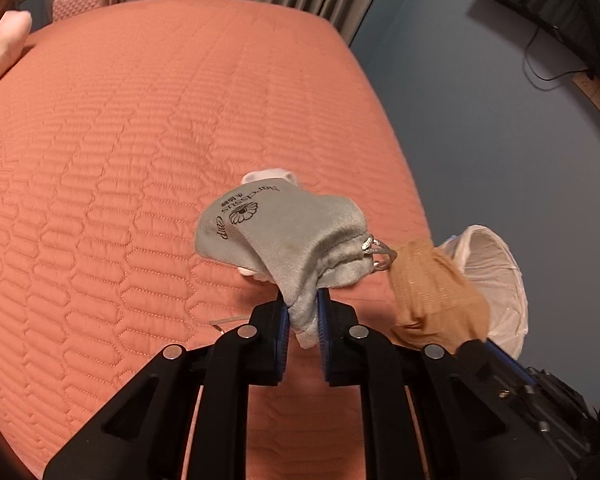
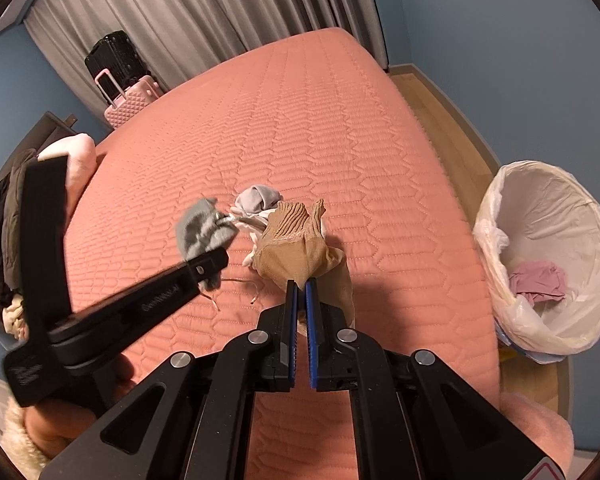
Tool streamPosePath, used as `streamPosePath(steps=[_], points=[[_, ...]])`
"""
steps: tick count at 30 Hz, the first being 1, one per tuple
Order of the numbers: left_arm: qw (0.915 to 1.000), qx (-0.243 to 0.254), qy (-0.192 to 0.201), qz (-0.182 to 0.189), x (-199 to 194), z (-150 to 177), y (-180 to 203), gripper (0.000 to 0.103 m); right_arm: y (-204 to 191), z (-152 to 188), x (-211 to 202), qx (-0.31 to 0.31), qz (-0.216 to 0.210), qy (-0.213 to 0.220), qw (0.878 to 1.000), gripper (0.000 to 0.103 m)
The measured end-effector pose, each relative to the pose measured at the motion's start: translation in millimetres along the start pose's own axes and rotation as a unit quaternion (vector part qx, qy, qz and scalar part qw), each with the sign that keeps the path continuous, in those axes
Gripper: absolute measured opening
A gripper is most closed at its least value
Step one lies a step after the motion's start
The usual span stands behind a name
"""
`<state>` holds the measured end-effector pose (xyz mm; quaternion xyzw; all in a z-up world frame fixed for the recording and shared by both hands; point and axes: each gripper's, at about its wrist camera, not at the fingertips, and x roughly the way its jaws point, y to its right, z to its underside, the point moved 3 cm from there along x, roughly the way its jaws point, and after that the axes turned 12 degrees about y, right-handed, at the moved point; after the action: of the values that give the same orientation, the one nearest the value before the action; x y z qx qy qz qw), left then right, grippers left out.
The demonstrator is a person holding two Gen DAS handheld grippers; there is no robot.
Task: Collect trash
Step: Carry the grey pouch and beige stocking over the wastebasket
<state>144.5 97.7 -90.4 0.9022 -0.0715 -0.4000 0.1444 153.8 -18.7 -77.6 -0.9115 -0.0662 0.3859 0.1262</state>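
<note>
My left gripper (image 1: 303, 304) is shut on a grey drawstring pouch (image 1: 284, 232) with a flower logo, held above the pink quilted bed (image 1: 140, 160). The pouch also shows in the right wrist view (image 2: 204, 230), as does the left gripper (image 2: 214, 262). My right gripper (image 2: 301, 285) is shut on a tan stocking (image 2: 296, 248), lifted over the bed; the stocking also shows in the left wrist view (image 1: 432, 284). A small pile of white and grey cloth (image 2: 256, 200) lies on the bed just behind both. A lined trash bin (image 2: 552, 256) stands on the floor to the right, with a pink crumpled item (image 2: 538, 282) inside.
A pink suitcase (image 2: 128, 104) and a black one (image 2: 116, 56) stand by the grey curtains at the far side. Clothes (image 2: 4, 216) are piled at the left. A thin white string (image 2: 240, 284) lies on the bed. Wooden floor (image 2: 444, 104) runs along the bed's right edge.
</note>
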Motion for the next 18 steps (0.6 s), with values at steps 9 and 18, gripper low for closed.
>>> streamPosePath(steps=[9,18], points=[[0.9985,0.042,0.016,0.031,-28,1,50,0.012,23,8,-39,0.004,0.017,0.019,1.000,0.005],[0.9927,0.097,0.015,0.070,-25,12,117,0.012,67,8,-69,0.035,0.043,0.043,0.998,0.004]])
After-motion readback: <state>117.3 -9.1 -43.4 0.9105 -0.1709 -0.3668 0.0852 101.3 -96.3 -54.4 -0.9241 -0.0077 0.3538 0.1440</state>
